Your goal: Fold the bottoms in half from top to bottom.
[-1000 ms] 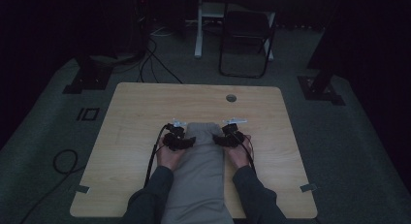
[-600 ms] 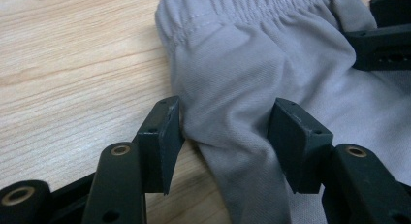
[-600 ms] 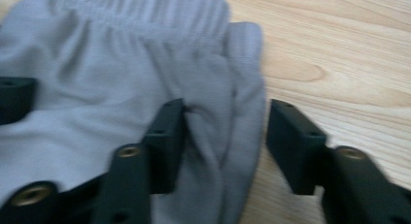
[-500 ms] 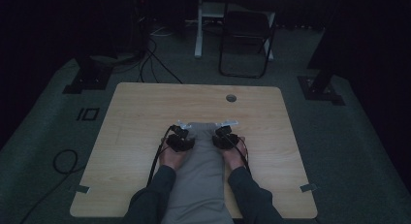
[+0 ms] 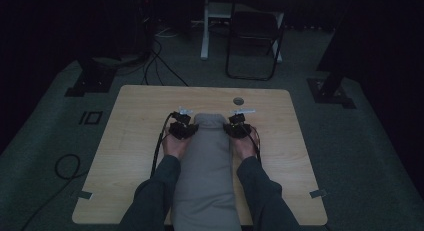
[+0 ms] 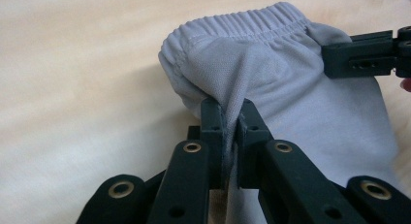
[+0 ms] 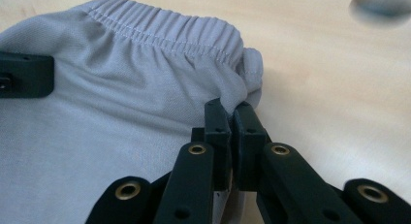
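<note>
Grey fabric: shorts (image 5: pixel 207 161) lie mid-table (image 5: pixel 130 141), waistband far end.
Left gripper (image 6: pixel 231 118): just closed, pinching left waistband corner.
Right gripper (image 7: pixel 230 118): clamped on right corner.
Risk: thin pinches may slip if lifted unevenly.

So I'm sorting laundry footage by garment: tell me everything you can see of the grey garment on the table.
The grey garment is a light grey fine-knit piece with a gathered, stitched elastic waistband. It lies lengthwise on the wooden table, waistband at the far end, the rest running off the near edge between the person's forearms. The left tongs and right tongs, whose jaws have just been closing, pinch its side edges below the waistband, bunching the fabric there.
</note>
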Tool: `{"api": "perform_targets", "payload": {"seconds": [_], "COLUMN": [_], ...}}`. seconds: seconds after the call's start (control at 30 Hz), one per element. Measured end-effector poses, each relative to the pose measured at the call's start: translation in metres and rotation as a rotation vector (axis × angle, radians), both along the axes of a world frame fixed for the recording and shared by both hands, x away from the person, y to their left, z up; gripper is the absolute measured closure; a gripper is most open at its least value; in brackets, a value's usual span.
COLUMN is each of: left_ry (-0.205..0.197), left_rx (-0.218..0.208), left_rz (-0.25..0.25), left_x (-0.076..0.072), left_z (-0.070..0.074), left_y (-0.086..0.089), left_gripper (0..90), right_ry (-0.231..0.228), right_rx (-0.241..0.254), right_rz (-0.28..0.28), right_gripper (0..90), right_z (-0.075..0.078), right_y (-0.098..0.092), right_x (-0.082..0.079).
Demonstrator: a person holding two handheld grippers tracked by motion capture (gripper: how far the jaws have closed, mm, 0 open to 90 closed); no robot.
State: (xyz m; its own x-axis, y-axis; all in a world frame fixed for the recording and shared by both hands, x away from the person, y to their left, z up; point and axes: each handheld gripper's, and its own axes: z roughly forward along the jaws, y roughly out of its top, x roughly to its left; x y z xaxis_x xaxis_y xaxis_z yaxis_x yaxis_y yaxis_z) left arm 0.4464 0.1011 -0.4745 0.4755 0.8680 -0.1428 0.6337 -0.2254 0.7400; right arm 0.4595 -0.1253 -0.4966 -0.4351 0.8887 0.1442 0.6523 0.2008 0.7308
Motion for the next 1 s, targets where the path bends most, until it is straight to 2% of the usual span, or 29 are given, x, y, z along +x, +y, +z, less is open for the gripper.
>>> {"api": "perform_targets", "payload": {"seconds": [0.07, 0.17, 0.23, 0.3, 0.37, 0.53, 0.73, 0.77, 0.8, 0.9, 1.0], "left_ry": [-0.039, -0.099, -0.102, -0.090, -0.080, -0.061, -0.020, -0.020, -0.002, 0.015, 0.033], "left_rx": [-0.044, -0.060, -0.069, -0.061, -0.054, -0.084, -0.067, -0.067, -0.065, -0.049, 0.015], "left_rz": [0.013, 0.001, -0.008, -0.019, -0.043, -0.083, -0.146, -0.146, -0.167, -0.198, -0.246], "left_x": [0.004, 0.005, 0.004, 0.000, -0.007, -0.032, -0.076, -0.076, -0.093, -0.117, -0.138], "left_z": [0.021, 0.049, 0.056, 0.055, 0.050, 0.036, 0.010, 0.010, 0.002, -0.011, -0.028], "left_y": [0.002, 0.004, 0.006, 0.007, 0.007, 0.014, 0.020, 0.020, 0.021, 0.020, 0.015], "left_gripper": [84.4, 84.3, 84.3, 84.3, 84.3, 84.2, 84.0, 83.9, 83.8, 83.5, 82.2], "right_ry": [-0.038, -0.112, -0.144, -0.153, -0.143, -0.133, -0.108, -0.105, -0.101, -0.073, -0.024], "right_rx": [0.007, 0.029, 0.035, 0.024, 0.020, 0.026, 0.020, 0.010, 0.002, -0.013, -0.009], "right_rz": [0.002, 0.005, 0.022, 0.045, 0.064, 0.129, 0.208, 0.223, 0.237, 0.273, 0.304], "right_gripper": [87.8, 87.7, 87.6, 87.5, 87.6, 87.5, 87.4, 87.4, 87.4, 87.3, 87.2], "right_z": [0.021, 0.053, 0.068, 0.072, 0.069, 0.056, 0.039, 0.035, 0.031, 0.018, 0.002], "right_y": [0.000, -0.004, -0.006, -0.007, -0.008, -0.012, -0.018, -0.018, -0.017, -0.017, -0.017], "right_x": [0.005, 0.009, 0.007, 0.002, -0.005, -0.032, -0.073, -0.080, -0.087, -0.107, -0.126]}}
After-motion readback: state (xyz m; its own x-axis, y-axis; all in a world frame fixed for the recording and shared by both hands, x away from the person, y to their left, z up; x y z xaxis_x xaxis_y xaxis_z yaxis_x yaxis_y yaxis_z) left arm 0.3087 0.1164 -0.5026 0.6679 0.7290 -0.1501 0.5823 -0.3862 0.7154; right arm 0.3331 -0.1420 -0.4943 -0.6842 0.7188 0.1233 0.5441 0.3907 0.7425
